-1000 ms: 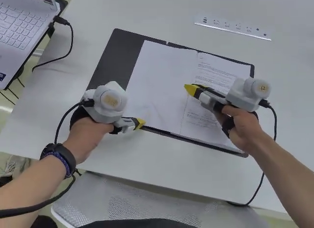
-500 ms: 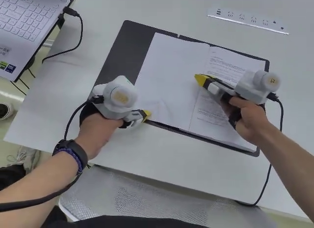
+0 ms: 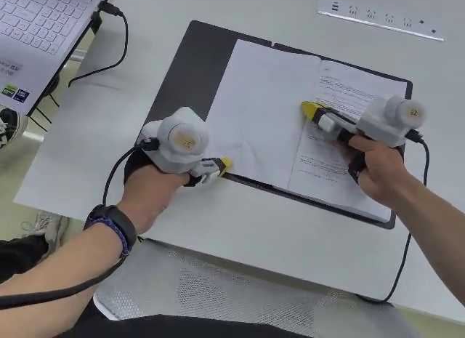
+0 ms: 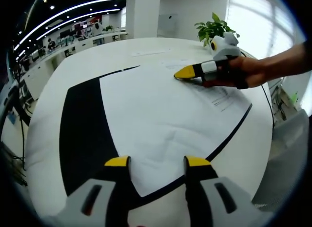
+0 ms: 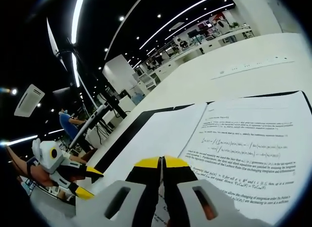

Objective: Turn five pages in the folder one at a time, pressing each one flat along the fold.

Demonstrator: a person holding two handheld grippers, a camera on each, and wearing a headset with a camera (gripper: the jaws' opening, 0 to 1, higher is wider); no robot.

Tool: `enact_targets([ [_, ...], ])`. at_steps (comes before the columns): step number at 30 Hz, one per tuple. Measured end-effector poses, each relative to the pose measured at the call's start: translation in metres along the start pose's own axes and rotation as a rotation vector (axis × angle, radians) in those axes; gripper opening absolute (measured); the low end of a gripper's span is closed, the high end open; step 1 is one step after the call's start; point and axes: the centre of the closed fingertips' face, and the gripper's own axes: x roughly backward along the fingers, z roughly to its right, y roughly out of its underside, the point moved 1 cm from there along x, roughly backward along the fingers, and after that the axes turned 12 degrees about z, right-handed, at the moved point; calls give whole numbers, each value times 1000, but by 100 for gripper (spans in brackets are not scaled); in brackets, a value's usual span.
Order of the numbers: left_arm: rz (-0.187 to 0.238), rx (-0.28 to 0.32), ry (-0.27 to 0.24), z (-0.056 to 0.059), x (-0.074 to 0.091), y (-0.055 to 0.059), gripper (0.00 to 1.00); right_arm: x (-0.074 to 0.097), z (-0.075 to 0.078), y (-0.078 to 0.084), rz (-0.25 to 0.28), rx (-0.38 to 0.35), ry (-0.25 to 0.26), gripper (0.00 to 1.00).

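A black folder [image 3: 190,67] lies open on the white table. A blank turned page [image 3: 261,98] covers its left half, and a printed page [image 3: 356,98] lies on the right. My right gripper [image 3: 309,109] is shut, its yellow tips resting on the paper at the fold; the right gripper view shows its tips [image 5: 162,163] closed over the printed page [image 5: 248,139]. My left gripper [image 3: 224,163] stands open at the near edge of the blank page. In the left gripper view, its own tips [image 4: 157,161] straddle the blank page [image 4: 156,105], with the right gripper [image 4: 187,72] beyond.
A white laptop [image 3: 33,25] sits at the far left with a black cable [image 3: 120,47] running from it. A power strip [image 3: 385,19] lies beyond the folder. The table's near edge and a mesh chair seat [image 3: 218,294] are below the hands.
The head camera has moved, so the whole picture has shifted. Both grippers keep almost the same places on the folder; the right one has edged slightly along the fold.
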Motion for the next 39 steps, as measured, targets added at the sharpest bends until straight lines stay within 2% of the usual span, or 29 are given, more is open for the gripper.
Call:
enact_targets([
  [9, -9, -4, 3, 1, 1, 1, 43, -19, 15, -14, 34, -18, 10, 0],
  [15, -9, 0, -2, 1, 0, 2, 43, -37, 27, -24, 1, 10, 9, 0],
  [21, -9, 2, -4, -2, 0, 3, 42, -47, 44, -36, 66, -46, 47, 0],
  [29, -11, 3, -4, -3, 0, 4, 42, -61, 63, -45, 83, -49, 64, 0],
  [39, -12, 0, -5, -3, 1, 4, 43, -74, 76, -53, 101, -61, 81, 0],
])
